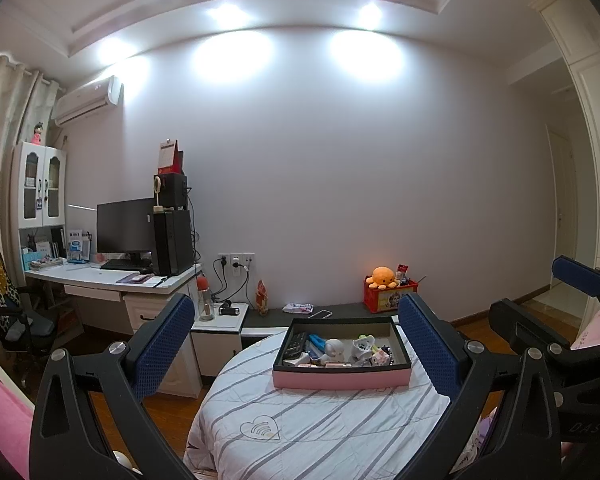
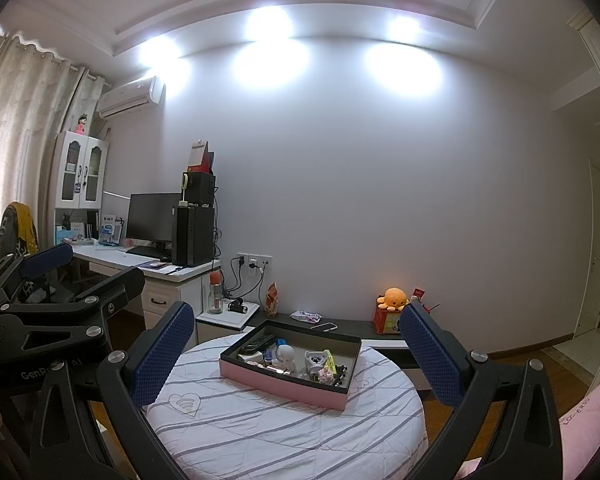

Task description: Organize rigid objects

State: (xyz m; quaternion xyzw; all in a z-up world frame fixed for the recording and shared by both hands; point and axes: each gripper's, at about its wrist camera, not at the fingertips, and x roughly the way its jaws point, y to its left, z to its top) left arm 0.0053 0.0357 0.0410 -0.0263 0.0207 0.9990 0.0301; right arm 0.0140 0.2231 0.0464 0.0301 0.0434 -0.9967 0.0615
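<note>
Both views look across a round table covered with a white quilted cloth with grey stripes, toward a plain white wall.

At 9 o'clock in the left wrist view stands a white desk carrying a black flat monitor and a black upright computer tower. At 8 o'clock from the tray, a low white side cabinet holds a clear bottle with a red cap.

The left gripper, black-framed with blue textured pads, is spread wide and holds nothing; one pad sits at 8 o'clock and the other at 4 o'clock of the view, well apart from the tray.

The task's things lie in a shallow rectangular tray with pink outer walls and a dark inner lining, resting on the cloth at centre. Inside, from left to right: a black remote control, a white rounded figurine, a white cup-shaped toy and a small pink block toy. Smaller pieces are too small to tell.

At 1 o'clock from the tray, an orange plush octopus sits on a red printed box on a dark low shelf.

The right gripper is likewise spread wide and holds nothing, the tray showing between its pads.
</note>
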